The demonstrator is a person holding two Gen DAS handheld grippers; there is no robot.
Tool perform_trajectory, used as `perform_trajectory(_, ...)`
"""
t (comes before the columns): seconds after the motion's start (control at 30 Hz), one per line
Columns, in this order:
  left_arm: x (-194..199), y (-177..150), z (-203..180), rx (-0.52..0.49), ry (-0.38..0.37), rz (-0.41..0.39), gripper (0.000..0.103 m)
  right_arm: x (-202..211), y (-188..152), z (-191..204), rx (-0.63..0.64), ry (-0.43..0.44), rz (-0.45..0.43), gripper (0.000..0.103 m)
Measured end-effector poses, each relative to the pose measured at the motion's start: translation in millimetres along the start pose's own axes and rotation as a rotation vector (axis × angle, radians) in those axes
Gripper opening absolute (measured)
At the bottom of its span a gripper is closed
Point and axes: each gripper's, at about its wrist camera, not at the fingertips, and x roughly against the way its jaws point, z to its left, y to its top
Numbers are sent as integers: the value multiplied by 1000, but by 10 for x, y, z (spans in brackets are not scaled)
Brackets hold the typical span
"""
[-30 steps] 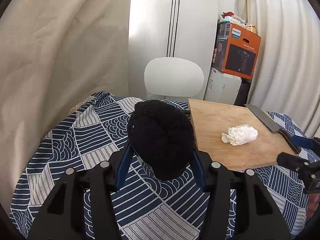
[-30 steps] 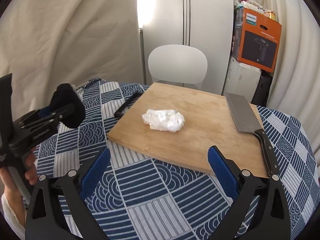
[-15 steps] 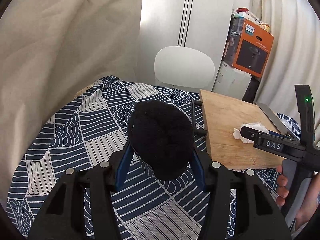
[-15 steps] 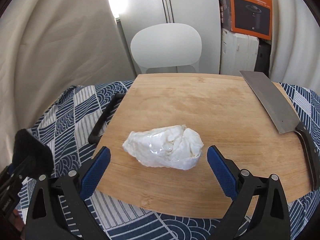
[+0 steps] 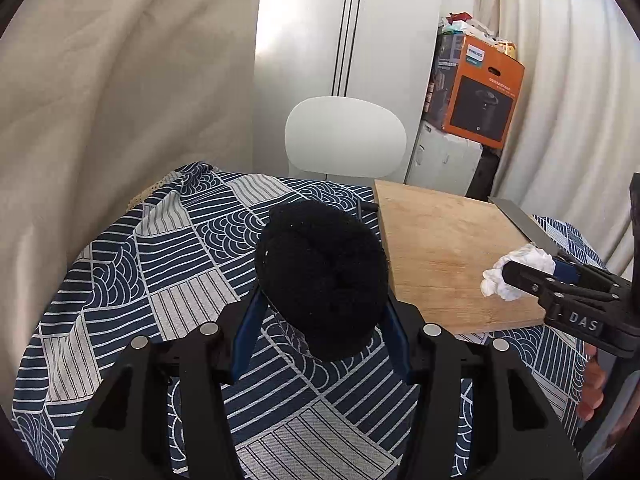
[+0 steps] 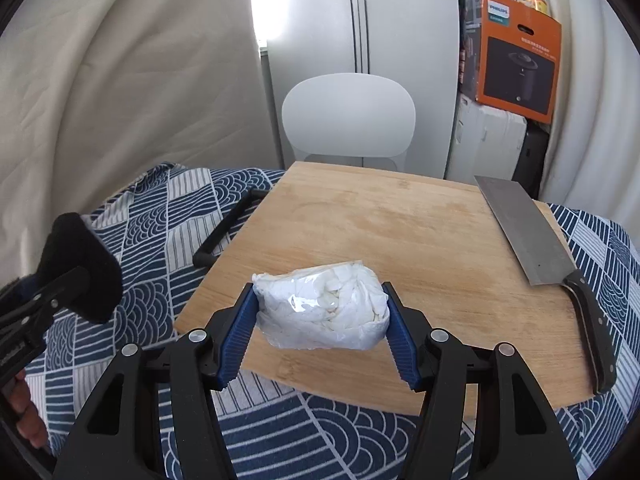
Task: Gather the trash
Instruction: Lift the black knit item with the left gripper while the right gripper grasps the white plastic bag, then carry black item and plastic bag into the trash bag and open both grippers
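- My right gripper [image 6: 320,320] has its two blue pads pressed against either side of a crumpled white wad of trash [image 6: 324,312], which looks like tissue in thin clear plastic.
- The wad sits between my fingers, near the closest edge of a wooden cutting board [image 6: 380,232]; I cannot tell whether it is lifted or resting on the wood.
- I judge the wad to be very light, soft and squashy. The plastic skin may be a little slippery, so a hold across its thick middle, as now, seems safest.
- My left gripper [image 5: 320,312] is clamped on a black fuzzy bundle [image 5: 320,276], soft and rounded, held above the blue patterned tablecloth [image 5: 160,272], to the left of the board.
- A cleaver [image 6: 528,236] lies well off to the right of my right fingers, its blade on the board and its dark handle pointing toward me. It is clear of my grip.
- No bin, bag or other container for trash shows in either view, so I cannot say where the wad goes.
- Beyond the table stands a white chair [image 6: 348,116].
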Motion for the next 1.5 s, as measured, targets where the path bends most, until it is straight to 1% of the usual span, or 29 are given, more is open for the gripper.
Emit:
perform_trajectory(0.1,55,-8,-134,-69,-35,-18,55,290,-82,-42,6,29,-19,57)
perform_trajectory(0.23,162,-37,-361,-186,-115,-42,55,704,-234,-131,10,56,-53,57)
perform_trajectory(0.37,288,-70,-525,-230,-161,-43,55,1111,-429,-248,9,86,-88,57)
perform_trajectory(0.47,452,-118,-634,-272,-170,-58,55,1403,-578,-298,28,102,-119,57)
perform_trajectory(0.7,887,-396,-770,-352,-202,-87,55,1975,-962,-385,87,139,-179,57)
perform_trajectory(0.77,1001,-500,-803,-369,-195,-97,55,2092,-1078,-384,105,138,-183,57)
perform_trajectory(0.9,1232,-731,-810,-379,-246,-116,55,2304,-1311,-363,131,151,-200,57)
perform_trajectory(1.17,1641,-1096,-762,-403,-305,-165,55,2731,-1829,-321,157,192,-247,57)
perform_trajectory(1.3,1852,-1316,-704,-408,-368,-184,55,2925,-2099,-286,167,217,-273,58)
perform_trajectory(1.43,2021,-1566,-620,-414,-456,-178,55,3078,-2423,-249,168,247,-288,58)
perform_trajectory(1.5,2093,-1718,-602,-437,-465,-192,55,3121,-2574,-214,168,264,-287,58)
